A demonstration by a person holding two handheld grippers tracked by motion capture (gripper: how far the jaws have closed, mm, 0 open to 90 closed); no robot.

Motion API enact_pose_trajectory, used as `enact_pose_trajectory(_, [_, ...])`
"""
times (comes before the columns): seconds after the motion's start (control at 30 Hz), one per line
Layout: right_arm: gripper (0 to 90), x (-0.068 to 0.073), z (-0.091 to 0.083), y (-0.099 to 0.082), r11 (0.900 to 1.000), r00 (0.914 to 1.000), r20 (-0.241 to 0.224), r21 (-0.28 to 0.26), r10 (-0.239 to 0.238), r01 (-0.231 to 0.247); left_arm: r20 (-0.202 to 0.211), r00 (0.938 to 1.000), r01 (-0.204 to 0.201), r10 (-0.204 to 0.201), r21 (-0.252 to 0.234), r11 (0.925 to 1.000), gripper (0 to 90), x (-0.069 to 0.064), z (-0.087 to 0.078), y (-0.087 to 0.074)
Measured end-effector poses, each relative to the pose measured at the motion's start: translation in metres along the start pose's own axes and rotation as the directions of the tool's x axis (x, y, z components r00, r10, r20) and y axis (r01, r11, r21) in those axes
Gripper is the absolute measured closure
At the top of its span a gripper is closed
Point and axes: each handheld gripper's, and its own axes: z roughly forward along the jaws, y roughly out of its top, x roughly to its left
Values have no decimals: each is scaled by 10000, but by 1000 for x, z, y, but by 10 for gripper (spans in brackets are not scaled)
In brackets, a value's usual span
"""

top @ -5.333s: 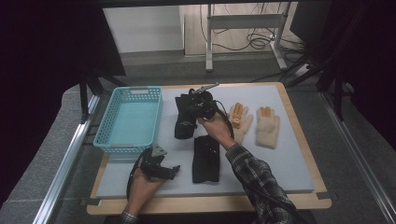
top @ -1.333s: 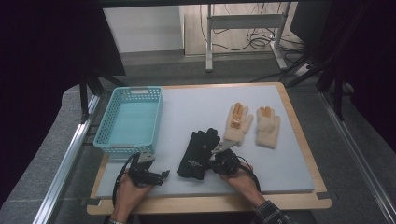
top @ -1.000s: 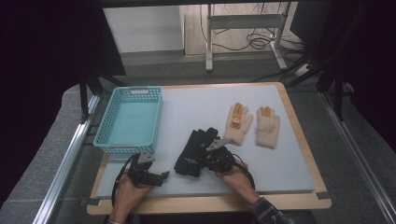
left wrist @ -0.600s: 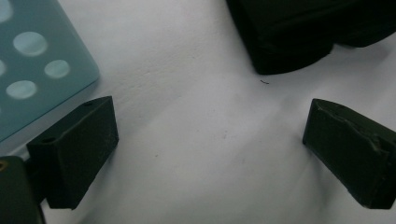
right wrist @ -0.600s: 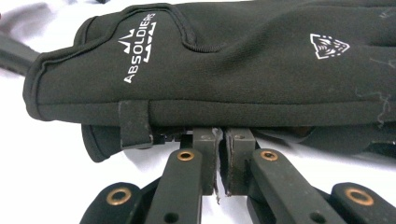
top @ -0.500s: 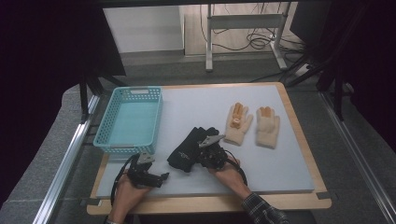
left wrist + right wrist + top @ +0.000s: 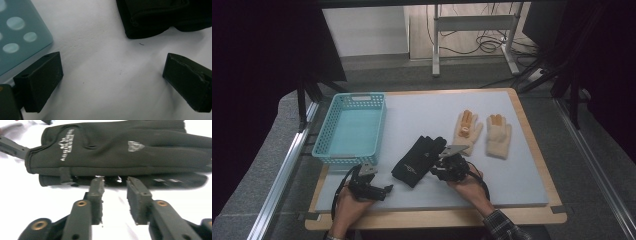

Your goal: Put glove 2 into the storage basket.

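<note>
I'm working in a lab. Black curtains [image 7: 257,75] flank the wood-edged grey counter [image 7: 532,175]. Loose cables [image 7: 477,42] lie under a metal-framed stand [image 7: 472,22] behind.

The pair of black fabric gloves [image 7: 418,160], formerly lying apart near the table centre, now lies stacked and angled toward the front edge. The right gripper [image 7: 443,167] has just been opening; its jaws stand parted beside the gloves, nothing between them.
</note>
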Motion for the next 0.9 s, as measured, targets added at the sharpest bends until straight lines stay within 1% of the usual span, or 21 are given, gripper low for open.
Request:
enact_pose_trajectory(0.07, [522, -7, -9, -6, 10000, 9996, 260, -11, 93, -92, -3, 10000, -9, 9, 3, 10000, 32, 0, 0, 0])
enact_pose_trajectory(0.17, [440, -16, -21, -15, 9999, 9975, 683, -18, 162, -161, -26, 10000, -16, 16, 5, 10000, 31, 0, 0, 0])
enact_pose_trajectory(0.23, [392, -22, -30, -21, 9998, 9943, 1053, -36, 178, -175, -47, 10000, -8, 8, 4, 10000, 30, -1, 0, 0])
enact_pose_trajectory(0.3, [343, -30, -37, -28, 9996, 9904, 1348, -35, 288, -285, -72, 10000, -3, 3, 4, 10000, 30, -1, 0, 0])
enact_pose_trajectory(0.37, [312, -37, -45, -36, 9994, 9845, 1719, -2, 334, -339, -91, 10000, 16, -16, -7, 10000, 31, -1, 0, 0])
enact_pose_trajectory(0.4, [312, -37, -45, -36, 9994, 9845, 1719, -2, 334, -339, -91, 10000, 16, -16, -7, 10000, 31, -1, 0, 0])
enact_pose_trajectory(0.43, [289, -45, -53, -45, 9987, 9768, 2079, -67, 517, -514, -91, 10000, 40, -40, -17, 10000, 32, -1, 0, 0])
enact_pose_trajectory(0.47, [289, -45, -53, -45, 9987, 9768, 2079, -67, 517, -514, -91, 10000, 40, -40, -17, 10000, 33, -1, 0, 0])
enact_pose_trajectory(0.57, [269, -56, -64, -58, 9960, 9659, 2429, -184, 893, -875, -146, 9999, 80, -81, -54, 10000, 36, -2, 0, 0])
enact_pose_trajectory(0.6, [265, -60, -69, -63, 9952, 9601, 2620, -207, 976, -956, -149, 9999, 85, -86, -62, 9999, 37, -2, 0, 0])
enact_pose_trajectory(0.73, [254, -70, -79, -76, 9942, 9457, 3072, -234, 1066, -1045, -158, 9998, 87, -88, -81, 9999, 37, -2, 0, -1])
enact_pose_trajectory(0.77, [249, -74, -83, -81, 9930, 9371, 3289, -249, 1169, -1152, -170, 9998, 82, -84, -88, 9999, 37, -2, 0, -1])
enact_pose_trajectory(0.8, [249, -74, -83, -81, 9930, 9371, 3289, -249, 1169, -1152, -170, 9998, 82, -84, -88, 9999, 36, -2, 0, -1])
enact_pose_trajectory(0.87, [227, -79, -84, -88, 9916, 9295, 3463, -243, 1272, -1267, -169, 9998, 99, -100, -105, 9999, 36, -2, 0, -1])
enact_pose_trajectory(0.9, [227, -80, -85, -90, 9904, 9312, 3373, -354, 1378, -1338, -172, 9998, 98, -100, -109, 9999, 36, -2, 0, -1])
